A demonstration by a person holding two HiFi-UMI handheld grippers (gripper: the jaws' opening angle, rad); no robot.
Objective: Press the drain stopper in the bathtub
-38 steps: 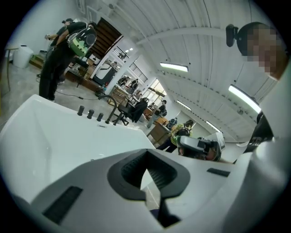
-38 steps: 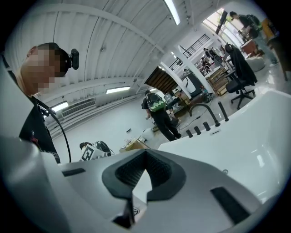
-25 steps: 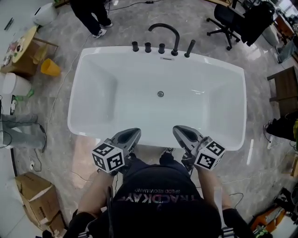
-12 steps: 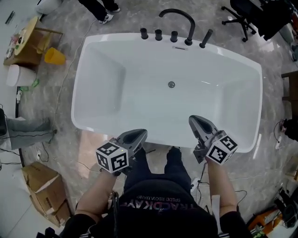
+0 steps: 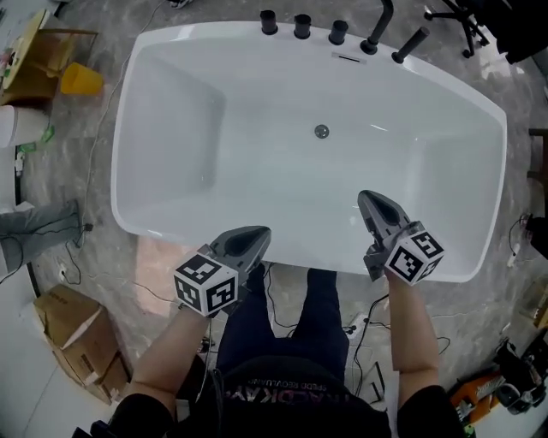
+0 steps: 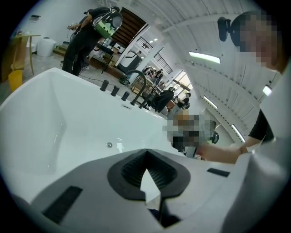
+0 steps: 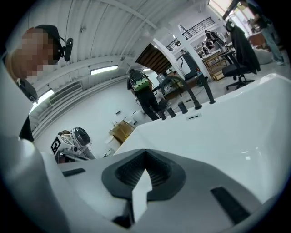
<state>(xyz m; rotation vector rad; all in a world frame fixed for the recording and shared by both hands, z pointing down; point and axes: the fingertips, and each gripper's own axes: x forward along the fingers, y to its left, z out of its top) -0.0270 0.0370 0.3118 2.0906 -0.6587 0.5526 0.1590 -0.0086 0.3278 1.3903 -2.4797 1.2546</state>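
A white bathtub [image 5: 274, 162] fills the head view, and its small round metal drain stopper [image 5: 321, 131] sits on the tub floor toward the far side. My left gripper [image 5: 255, 234] is shut and empty, hovering at the near rim, well short of the stopper. My right gripper [image 5: 369, 200] is also shut and empty; it reaches over the near rim, above the tub's inside, below and to the right of the stopper. In the left gripper view the stopper [image 6: 109, 145] shows just beyond my left gripper [image 6: 146, 151]. The right gripper view shows my right gripper [image 7: 145, 152] against the tub wall, with no stopper in sight.
A black curved faucet [image 5: 377, 30] and black knobs [image 5: 302, 26] line the far rim. On the floor to the left are a yellow bin [image 5: 74, 79] and a cardboard box [image 5: 73, 338], with cables by my feet. A person [image 6: 86, 32] stands beyond the tub.
The view has moved forward over the tub, which now looks larger and closer. The right gripper has moved forward past the near rim. The left gripper stays at the rim.
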